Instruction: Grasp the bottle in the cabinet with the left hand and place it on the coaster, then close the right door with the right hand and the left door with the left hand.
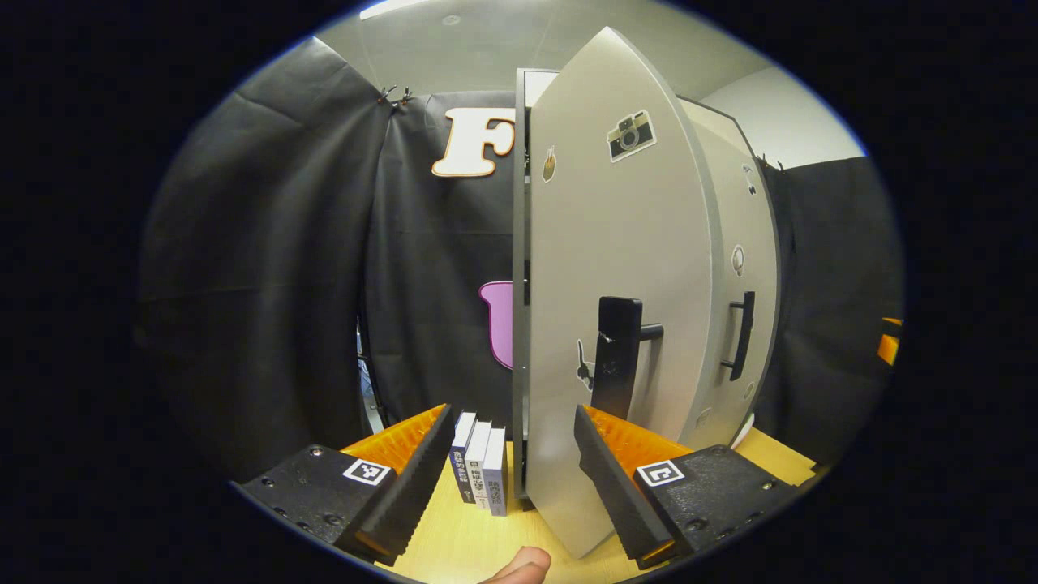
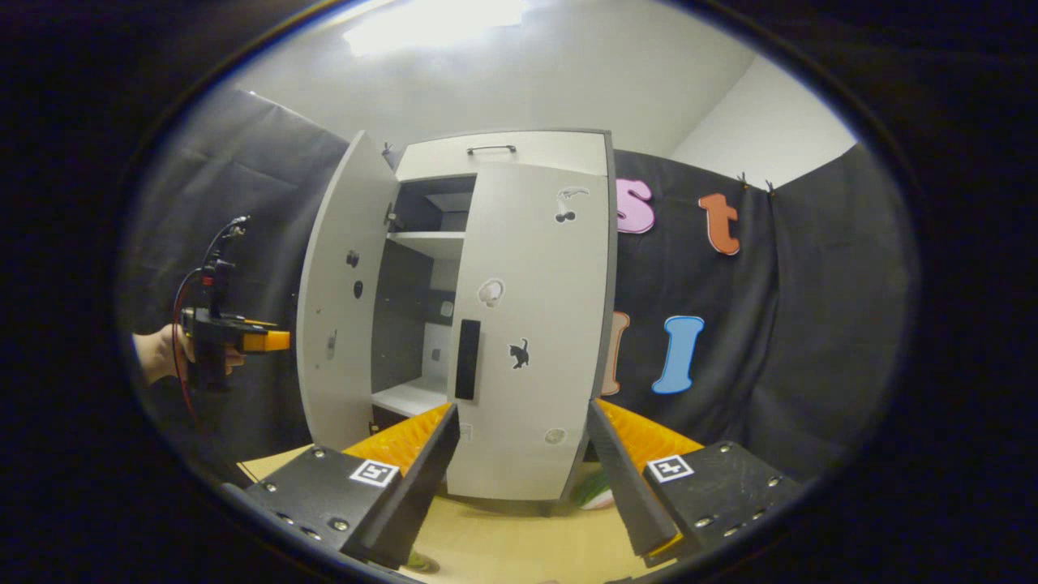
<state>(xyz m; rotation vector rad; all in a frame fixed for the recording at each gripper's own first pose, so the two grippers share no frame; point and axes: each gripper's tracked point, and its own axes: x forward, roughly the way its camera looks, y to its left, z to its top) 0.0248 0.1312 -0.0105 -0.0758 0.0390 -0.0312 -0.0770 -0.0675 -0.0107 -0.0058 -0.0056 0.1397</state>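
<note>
The right door looks closed and the left door stands ajar, so the last step, closing the left door, seems in hand. The left tongs are spread and empty beside its outer face near the handle, needing a push toward the cabinet. The right tongs hang released; the bottle's position cannot be told.

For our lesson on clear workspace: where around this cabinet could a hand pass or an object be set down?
Bare tabletop lies in front of the books, between the left gripper fingers. In the right gripper view, the gap between the open left door and the closed right door lets a hand reach the lower shelf. It is crowded where the books meet the door's edge.
</note>
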